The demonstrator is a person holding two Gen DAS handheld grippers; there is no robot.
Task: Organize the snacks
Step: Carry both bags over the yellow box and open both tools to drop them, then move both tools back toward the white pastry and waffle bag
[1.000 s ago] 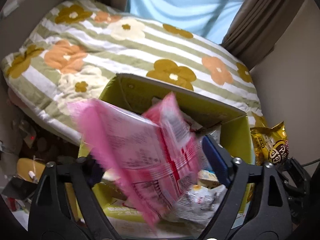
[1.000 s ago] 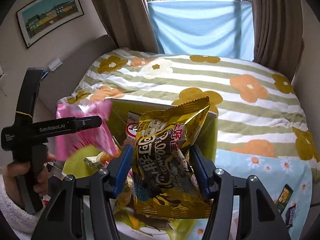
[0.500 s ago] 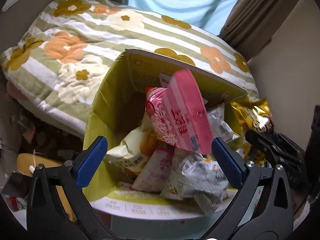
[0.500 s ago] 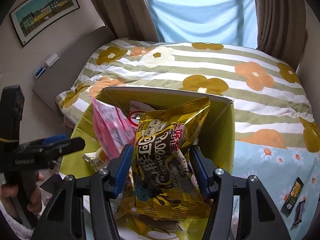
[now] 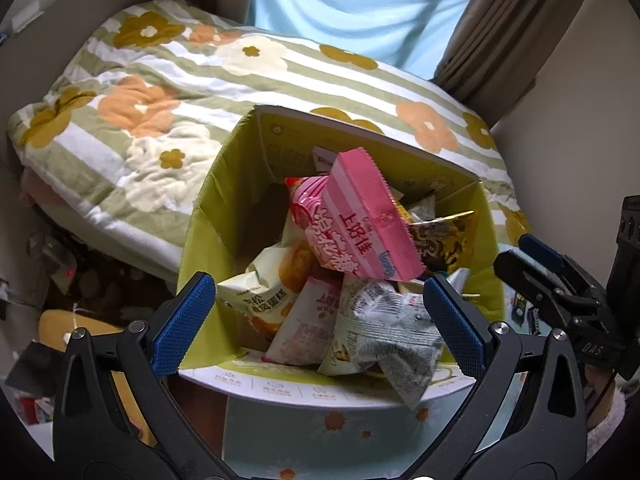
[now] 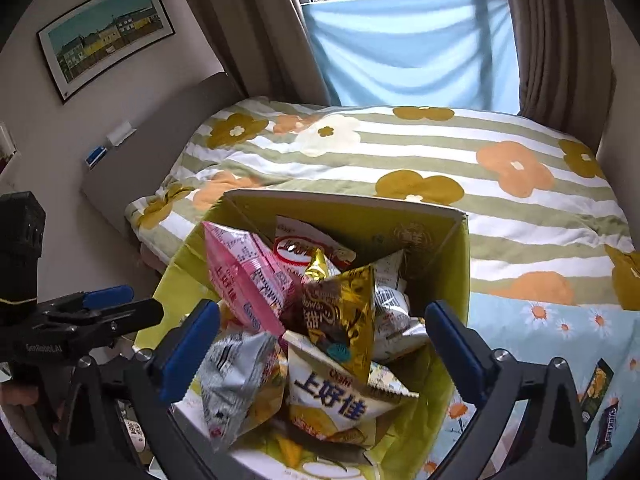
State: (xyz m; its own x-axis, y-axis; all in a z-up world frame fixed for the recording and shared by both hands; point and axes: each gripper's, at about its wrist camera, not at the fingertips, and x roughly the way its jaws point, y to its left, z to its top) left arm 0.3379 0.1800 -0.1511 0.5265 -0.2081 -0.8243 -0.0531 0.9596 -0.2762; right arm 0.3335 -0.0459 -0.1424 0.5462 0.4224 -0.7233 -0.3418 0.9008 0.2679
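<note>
An open cardboard box [image 5: 224, 184] with a yellow-green inside holds several snack bags; it also shows in the right wrist view [image 6: 452, 268]. A pink bag [image 5: 360, 220] lies on top of the pile, seen too in the right wrist view [image 6: 244, 280]. A gold bag [image 6: 340, 316] lies in the box beside it, and it shows in the left wrist view [image 5: 440, 240]. My left gripper [image 5: 320, 320] is open and empty above the box's near edge. My right gripper [image 6: 320, 340] is open and empty above the box.
The box stands against a bed with a flowered, striped quilt [image 5: 168, 92]. Small snack bars [image 6: 600, 400] lie on a light-blue daisy cloth at the right. Clutter sits on the floor [image 5: 60, 264] at the left. Curtains [image 6: 556, 40] and a wall are behind.
My left gripper opened and let the pink bag fall into the box. My right gripper then opened and dropped the gold bag into the box. Both grippers hold nothing now.
</note>
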